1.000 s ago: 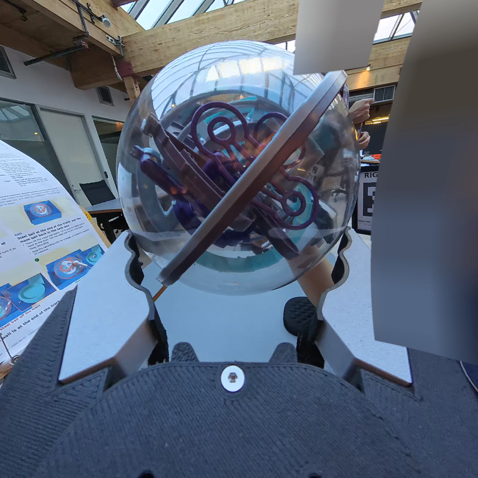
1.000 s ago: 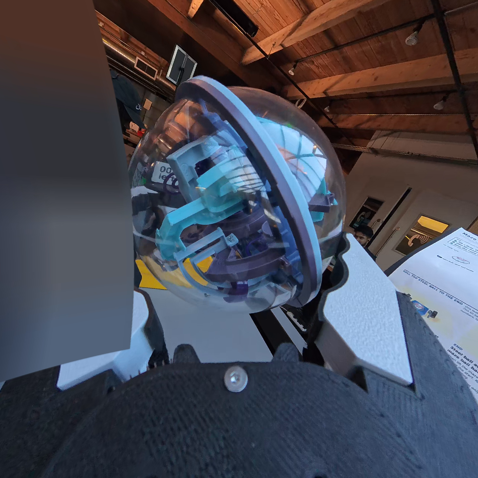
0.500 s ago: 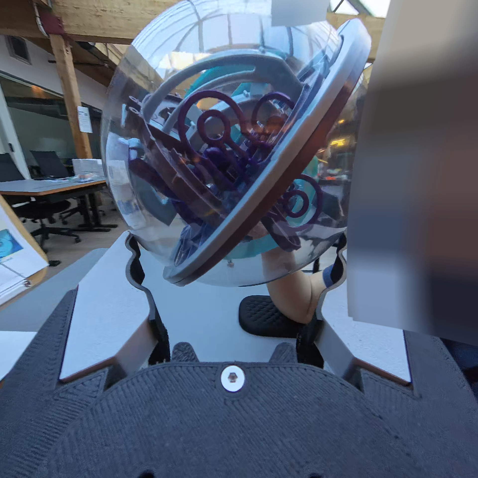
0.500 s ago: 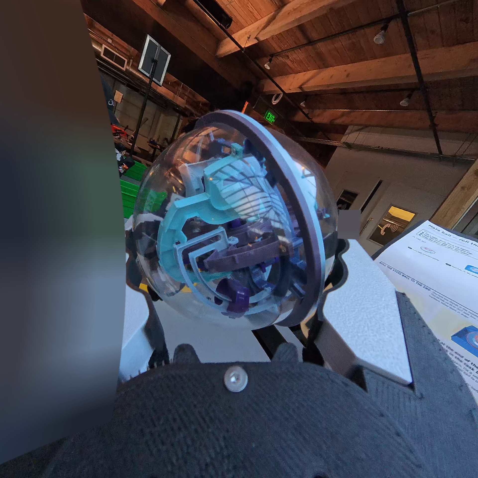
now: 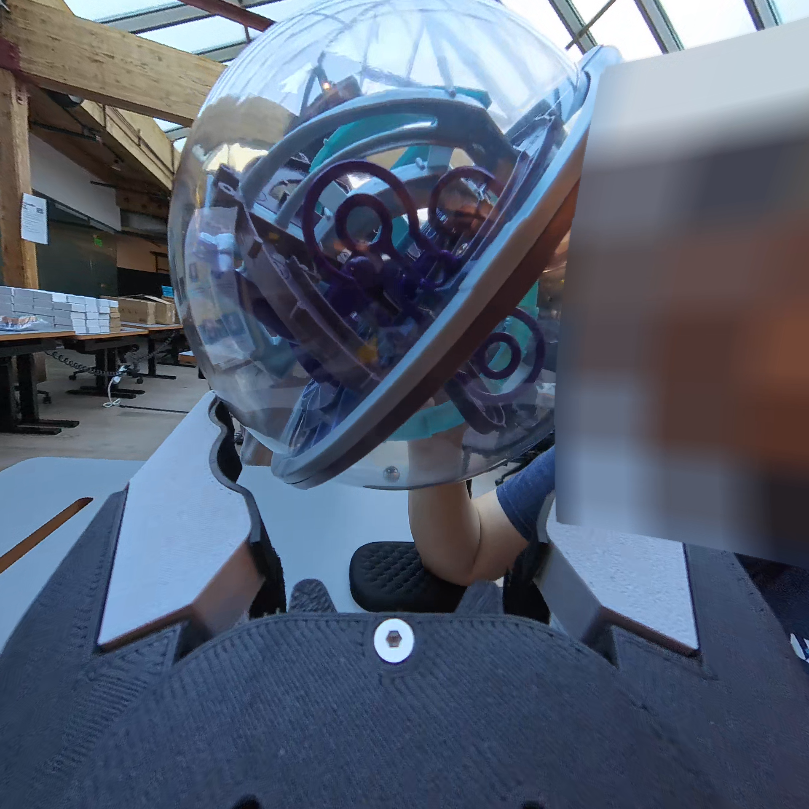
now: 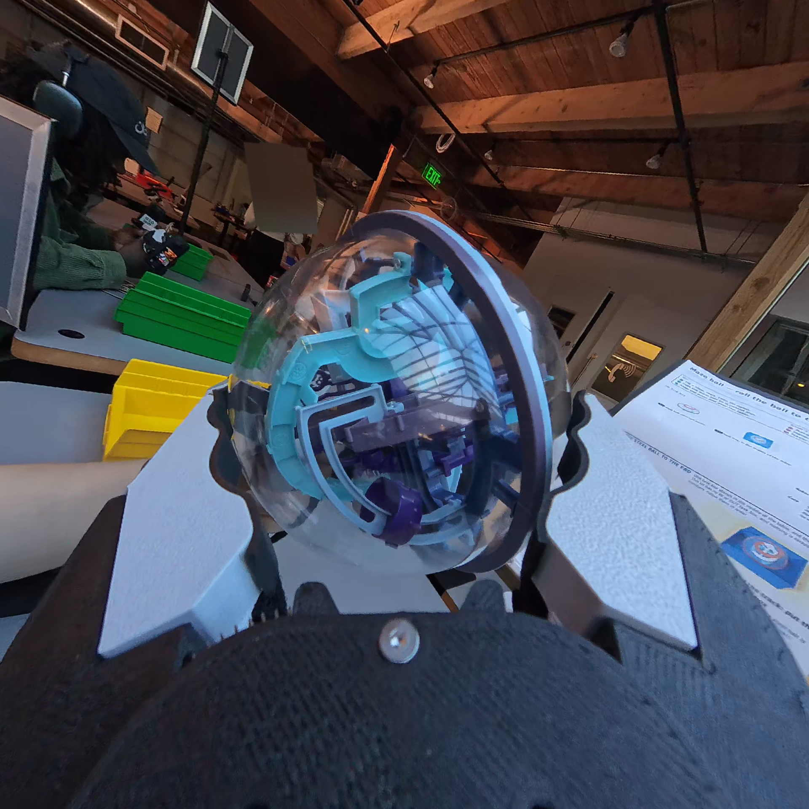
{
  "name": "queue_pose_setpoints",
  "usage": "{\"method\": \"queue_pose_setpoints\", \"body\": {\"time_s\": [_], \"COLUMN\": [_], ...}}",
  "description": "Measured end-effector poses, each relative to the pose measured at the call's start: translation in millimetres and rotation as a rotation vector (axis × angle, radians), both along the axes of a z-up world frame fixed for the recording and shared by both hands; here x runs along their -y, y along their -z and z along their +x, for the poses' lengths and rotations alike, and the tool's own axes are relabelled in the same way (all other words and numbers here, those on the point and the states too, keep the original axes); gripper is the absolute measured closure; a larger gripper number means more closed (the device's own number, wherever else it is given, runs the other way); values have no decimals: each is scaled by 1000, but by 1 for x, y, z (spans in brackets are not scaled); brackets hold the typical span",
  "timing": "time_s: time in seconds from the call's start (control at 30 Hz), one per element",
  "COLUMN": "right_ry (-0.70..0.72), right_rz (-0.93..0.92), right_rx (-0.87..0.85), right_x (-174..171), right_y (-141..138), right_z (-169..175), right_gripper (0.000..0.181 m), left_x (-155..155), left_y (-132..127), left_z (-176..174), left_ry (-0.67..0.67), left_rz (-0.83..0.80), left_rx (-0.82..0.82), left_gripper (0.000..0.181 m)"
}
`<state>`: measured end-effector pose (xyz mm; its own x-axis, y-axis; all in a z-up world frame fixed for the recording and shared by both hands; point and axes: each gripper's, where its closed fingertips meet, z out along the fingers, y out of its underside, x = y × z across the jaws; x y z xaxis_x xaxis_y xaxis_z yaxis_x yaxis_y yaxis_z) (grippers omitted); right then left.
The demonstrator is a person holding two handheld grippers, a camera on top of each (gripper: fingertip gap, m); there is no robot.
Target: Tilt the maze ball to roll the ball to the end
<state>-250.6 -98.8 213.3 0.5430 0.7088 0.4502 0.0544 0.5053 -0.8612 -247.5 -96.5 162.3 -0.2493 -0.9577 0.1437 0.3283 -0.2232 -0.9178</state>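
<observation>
Left wrist view: the left claw [image 5: 389,442] is clamped on the maze ball [image 5: 376,245], a clear sphere held up in the air between the two white fingers [image 5: 184,538], filling the upper middle of the picture. A grey equator ring [image 5: 442,350] runs diagonally from lower left to upper right, so the ball's axis leans to the upper left. Purple looped tracks [image 5: 363,227] and teal pieces sit inside. A small steel ball [image 5: 391,473] rests at the very bottom of the shell, just right of the ring's low end; it looks to be lying loose on the shell and off the track, though this is hard to tell. A bare forearm [image 5: 455,538] passes under the sphere, and a white surface [image 5: 39,481] lies at the near left. Right wrist view: the right claw [image 6: 394,442] is clamped on the same sphere from the opposite side, its fingers [image 6: 175,538] pressing both flanks. Here the ring stands nearly upright at the right, leaning left at the top. A light blue track [image 6: 306,376] curves across the left half. An instruction sheet [image 6: 722,459] lies at the right; yellow bins [image 6: 144,407] and green bins [image 6: 184,315] sit at the far left. To do this step well, both claws should probably turn together slowly, in small tilts, so the steel ball rolls gently without overshooting.
</observation>
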Motion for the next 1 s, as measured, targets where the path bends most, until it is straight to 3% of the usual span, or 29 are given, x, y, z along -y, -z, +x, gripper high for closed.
{"method": "queue_pose_setpoints", "body": {"time_s": [0.27,0.6,0.87,1.0], "right_ry": [-155,-279,-281,-255], "right_rz": [-27,31,107,64], "right_rx": [-47,-50,2,12], "right_x": [-9,0,3,5], "right_y": [0,8,15,3], "right_z": [11,6,4,-2], "right_gripper": [33,33,33,33], "left_x": [-9,4,10,12], "left_y": [-15,-30,-29,-40], "left_z": [-1,-13,-16,-21], "left_ry": [-294,-576,-662,-623], "left_rz": [86,347,504,450], "left_rx": [-74,-173,-252,-188], "left_gripper": [32,32,32,32]}}
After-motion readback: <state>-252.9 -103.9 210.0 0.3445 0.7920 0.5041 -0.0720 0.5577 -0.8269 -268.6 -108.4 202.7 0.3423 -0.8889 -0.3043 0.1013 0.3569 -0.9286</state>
